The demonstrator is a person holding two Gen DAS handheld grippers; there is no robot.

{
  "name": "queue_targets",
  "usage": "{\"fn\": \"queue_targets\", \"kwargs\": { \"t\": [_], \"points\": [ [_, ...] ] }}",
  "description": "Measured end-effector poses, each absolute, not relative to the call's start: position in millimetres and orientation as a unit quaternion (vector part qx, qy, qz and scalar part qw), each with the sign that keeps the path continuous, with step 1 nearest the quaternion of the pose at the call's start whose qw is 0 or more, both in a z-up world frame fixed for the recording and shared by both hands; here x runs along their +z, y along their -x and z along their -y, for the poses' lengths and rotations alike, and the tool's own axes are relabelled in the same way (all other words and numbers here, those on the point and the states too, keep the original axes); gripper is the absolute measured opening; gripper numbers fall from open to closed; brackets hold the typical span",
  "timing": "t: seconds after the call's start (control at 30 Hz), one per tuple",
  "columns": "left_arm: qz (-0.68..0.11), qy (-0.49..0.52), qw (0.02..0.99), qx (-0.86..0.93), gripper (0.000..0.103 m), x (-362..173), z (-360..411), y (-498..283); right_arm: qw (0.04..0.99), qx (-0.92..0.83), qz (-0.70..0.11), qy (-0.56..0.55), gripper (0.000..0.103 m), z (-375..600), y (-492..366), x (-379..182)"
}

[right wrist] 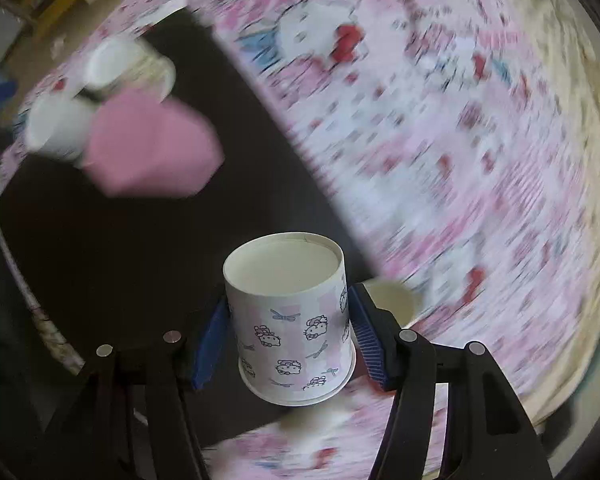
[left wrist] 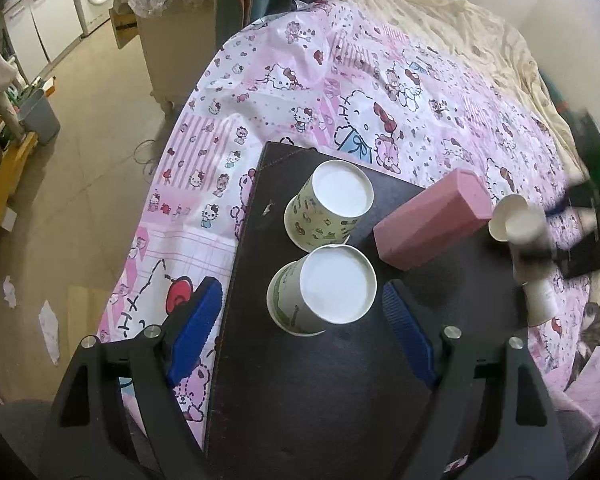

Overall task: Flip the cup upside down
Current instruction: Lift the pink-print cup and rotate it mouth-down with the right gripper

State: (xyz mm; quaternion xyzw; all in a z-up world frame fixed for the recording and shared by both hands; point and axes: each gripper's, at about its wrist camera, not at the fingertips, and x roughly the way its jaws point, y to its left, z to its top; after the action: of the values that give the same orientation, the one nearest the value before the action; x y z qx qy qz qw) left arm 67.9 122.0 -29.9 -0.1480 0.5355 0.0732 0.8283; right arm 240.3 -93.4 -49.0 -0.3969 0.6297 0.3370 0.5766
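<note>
In the left wrist view two printed paper cups stand upside down on a dark mat: the near cup and the far cup. My left gripper is open, its blue pads on either side of the near cup without touching it. My right gripper is shut on a Hello Kitty paper cup, held bottom-up above the mat. In the left wrist view that cup and the right gripper show blurred at the right edge.
A pink block lies on the mat right of the cups; it also shows blurred in the right wrist view. Another white cup stands at the mat's right edge. A pink cartoon cloth covers the table.
</note>
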Motion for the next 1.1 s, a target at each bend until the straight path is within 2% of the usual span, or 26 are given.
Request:
{"fn": "queue_targets", "kwargs": {
  "t": [0.17, 0.4, 0.7, 1.1],
  "points": [
    [-0.530, 0.138, 0.834, 0.070, 0.080, -27.6, -113.8, -60.3, 0.608, 0.334, -0.661, 0.286, 0.061, 110.2, -176.5, -58.3],
    [-0.518, 0.124, 0.845, 0.050, 0.080, -21.1, -102.2, -55.1, 0.621, 0.325, -0.712, 0.051, 0.061, 127.7, -112.6, -99.1],
    [-0.497, 0.066, 0.864, -0.049, 0.080, -12.0, -56.0, -39.0, 0.666, 0.307, -0.659, -0.167, 0.062, 160.3, -93.4, -118.5],
    [-0.518, 0.032, 0.843, -0.143, 0.080, -29.2, 5.1, -40.3, 0.667, 0.326, -0.633, -0.221, 0.062, 179.4, -98.4, -104.2]
  ]
}}
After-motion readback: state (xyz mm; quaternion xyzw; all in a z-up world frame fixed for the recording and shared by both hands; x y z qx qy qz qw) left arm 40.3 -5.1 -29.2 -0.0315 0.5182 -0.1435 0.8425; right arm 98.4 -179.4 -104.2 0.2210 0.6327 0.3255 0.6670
